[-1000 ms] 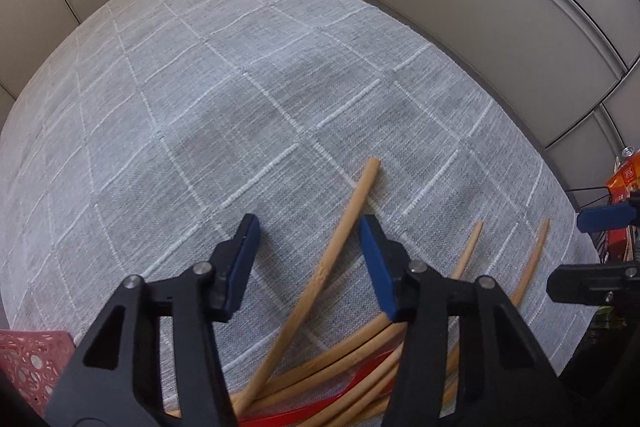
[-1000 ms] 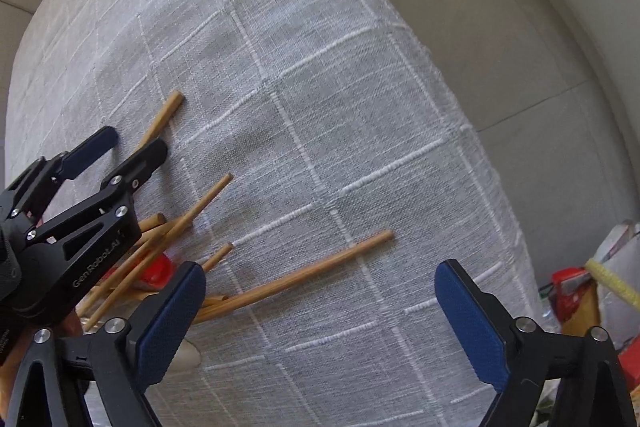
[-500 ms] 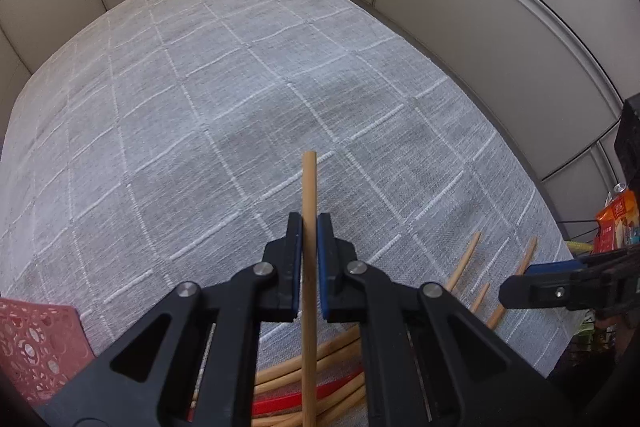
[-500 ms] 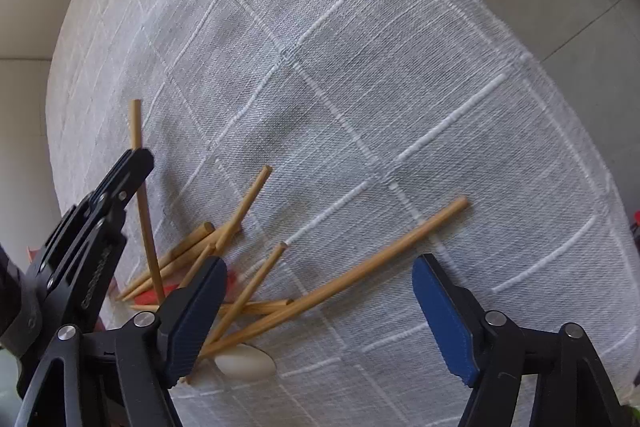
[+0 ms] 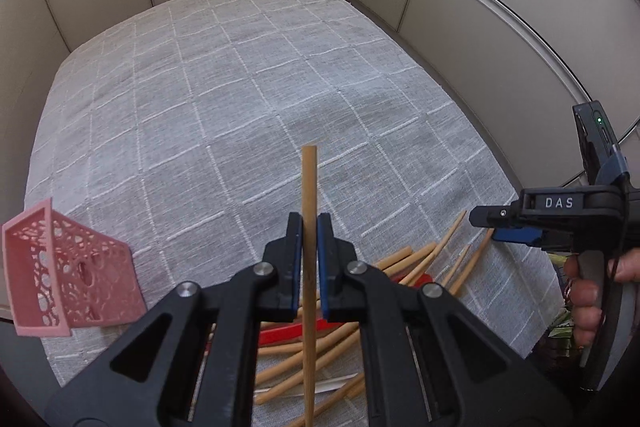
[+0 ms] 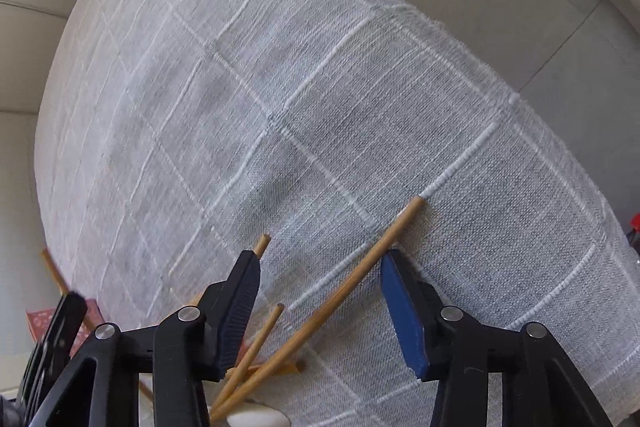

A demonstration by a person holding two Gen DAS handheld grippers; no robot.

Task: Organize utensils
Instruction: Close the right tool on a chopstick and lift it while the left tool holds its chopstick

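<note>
My left gripper (image 5: 309, 223) is shut on a wooden chopstick (image 5: 309, 179) and holds it above the cloth, its tip sticking out past the pads. Below it lies a pile of chopsticks (image 5: 404, 263) with a red utensil (image 5: 286, 333) among them. My right gripper (image 6: 320, 257) hovers low over the pile's edge. Its jaws are closing with a long chopstick (image 6: 352, 279) between them, close to the right pad (image 6: 396, 291); the pads do not press on it. The right gripper (image 5: 504, 223) also shows at the right of the left wrist view.
A pink perforated basket (image 5: 68, 279) lies tipped on the grey checked tablecloth (image 5: 240, 87) at the left. A white spoon (image 6: 256, 419) peeks out under the pile. A hand (image 5: 588, 291) grips the right tool. Beige wall panels surround the table; clutter sits past its right edge.
The left gripper shut on one chopstick and lifted it off the pile. The right jaws narrowed from wide open around the long chopstick, and the tool rolled.
</note>
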